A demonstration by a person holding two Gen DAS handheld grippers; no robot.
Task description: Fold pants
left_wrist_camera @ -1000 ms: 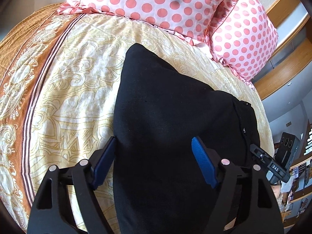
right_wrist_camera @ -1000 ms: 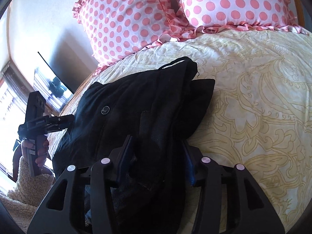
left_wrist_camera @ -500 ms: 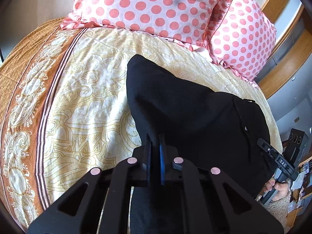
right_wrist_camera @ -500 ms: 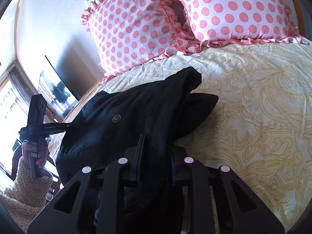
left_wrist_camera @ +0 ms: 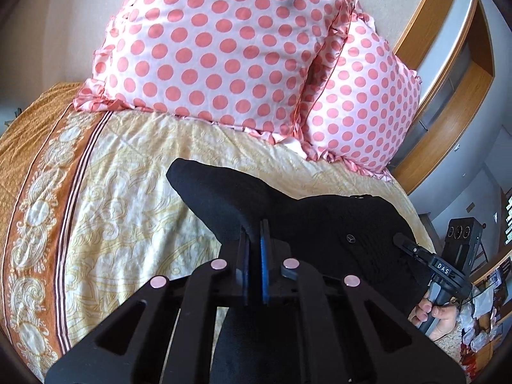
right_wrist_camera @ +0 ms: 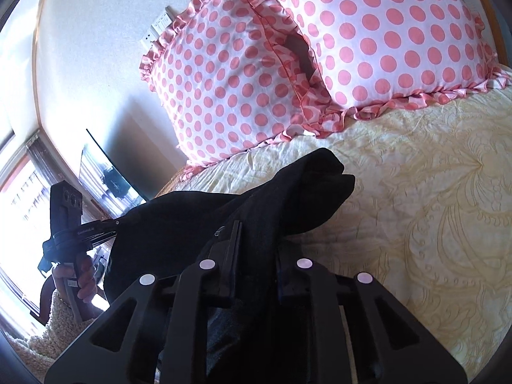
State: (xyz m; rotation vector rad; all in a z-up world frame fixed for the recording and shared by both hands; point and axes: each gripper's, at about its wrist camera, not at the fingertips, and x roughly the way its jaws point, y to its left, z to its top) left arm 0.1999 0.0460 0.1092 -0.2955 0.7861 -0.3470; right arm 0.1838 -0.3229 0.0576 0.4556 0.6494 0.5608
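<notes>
Black pants [left_wrist_camera: 320,224] bunched, lifted above the bed.

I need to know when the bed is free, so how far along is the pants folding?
Early to midway, I would judge. Done: both grippers are shut on the black pants, the left gripper on one edge, the right gripper on a thicker bunch. In hand: the cloth is raised off the bedspread in a hump. Left: carrying it over, laying it flat, and any further folds.
</notes>
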